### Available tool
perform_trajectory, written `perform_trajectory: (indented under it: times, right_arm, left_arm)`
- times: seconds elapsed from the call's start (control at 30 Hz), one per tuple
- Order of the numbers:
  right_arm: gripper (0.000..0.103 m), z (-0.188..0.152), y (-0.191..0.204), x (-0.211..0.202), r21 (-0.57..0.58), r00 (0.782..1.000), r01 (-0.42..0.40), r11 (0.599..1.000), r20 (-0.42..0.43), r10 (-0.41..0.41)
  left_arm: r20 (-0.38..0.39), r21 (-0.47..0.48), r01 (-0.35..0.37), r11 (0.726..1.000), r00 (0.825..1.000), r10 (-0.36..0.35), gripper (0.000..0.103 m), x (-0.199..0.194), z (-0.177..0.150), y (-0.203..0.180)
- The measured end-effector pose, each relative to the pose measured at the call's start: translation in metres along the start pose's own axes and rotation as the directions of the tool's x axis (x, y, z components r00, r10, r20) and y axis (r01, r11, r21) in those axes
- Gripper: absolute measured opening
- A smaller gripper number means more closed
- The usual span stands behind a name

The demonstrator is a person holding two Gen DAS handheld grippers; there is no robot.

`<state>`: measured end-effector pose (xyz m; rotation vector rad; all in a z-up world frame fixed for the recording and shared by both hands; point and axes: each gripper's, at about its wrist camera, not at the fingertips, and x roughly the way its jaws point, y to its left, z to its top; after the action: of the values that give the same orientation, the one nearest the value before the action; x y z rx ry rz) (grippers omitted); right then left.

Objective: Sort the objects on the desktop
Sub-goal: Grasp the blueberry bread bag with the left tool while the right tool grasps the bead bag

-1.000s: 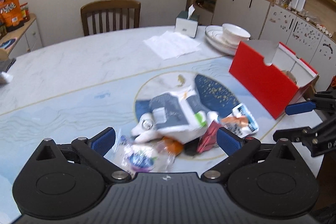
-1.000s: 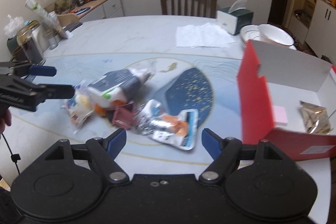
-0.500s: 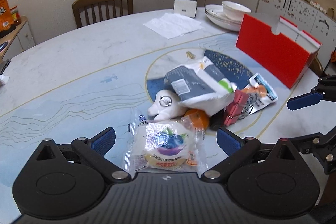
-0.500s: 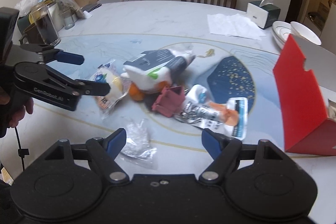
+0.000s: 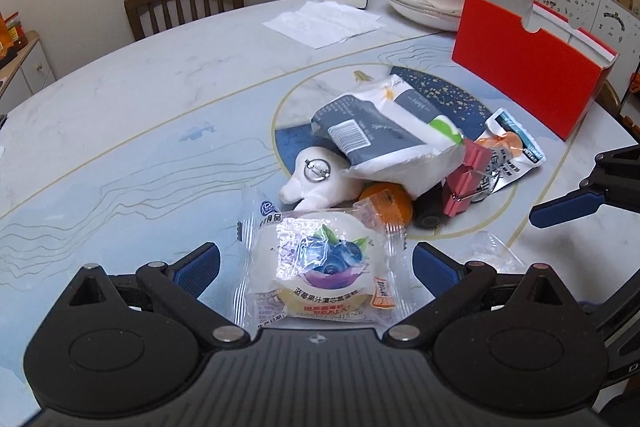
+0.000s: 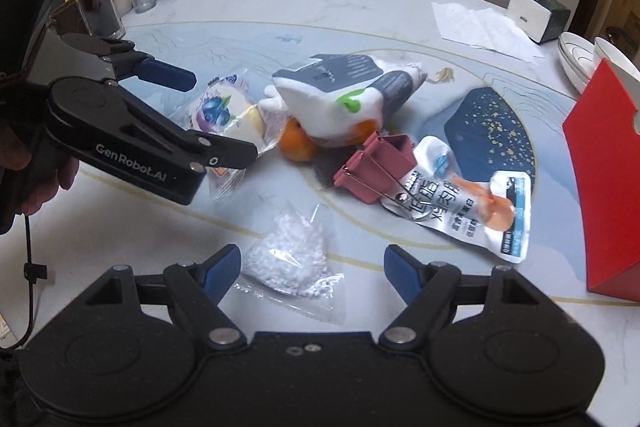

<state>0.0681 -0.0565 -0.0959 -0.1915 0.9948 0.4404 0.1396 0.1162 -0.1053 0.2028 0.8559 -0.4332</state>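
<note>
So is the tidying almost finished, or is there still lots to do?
Lots to do. Nothing looks sorted from here: the red box shows no contents. The open left gripper sits around the blueberry cake packet; the open right gripper frames the white bead bag. The tissue pack, orange and pink clip wait.

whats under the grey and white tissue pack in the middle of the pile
The grey and white tissue pack lies on a white plush toy and an orange fruit. A dark object beneath it is mostly covered and cannot be identified.
</note>
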Motion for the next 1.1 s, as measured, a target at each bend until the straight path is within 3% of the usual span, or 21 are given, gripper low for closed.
perform_trajectory:
  times: [0.57,0.9,1.1]
  right_arm:
    - [0.077,-0.003,0.01,0.021,-0.067,0.999,-0.005,0.998,-0.038,0.003]
    - [0.075,-0.001,0.01,0.021,-0.065,0.999,-0.022,0.998,-0.029,0.02]
    - [0.065,-0.001,0.008,0.02,-0.058,0.999,-0.03,0.998,-0.026,0.029]
  left_arm:
    - [-0.003,0.034,0.015,0.999,1.0,-0.015,0.101,0.009,-0.004,-0.002]
    - [-0.012,0.029,0.035,0.999,0.999,-0.034,0.089,0.008,-0.007,-0.004]
    - [-0.014,0.026,0.04,0.999,0.999,-0.04,0.083,0.006,-0.007,-0.004]
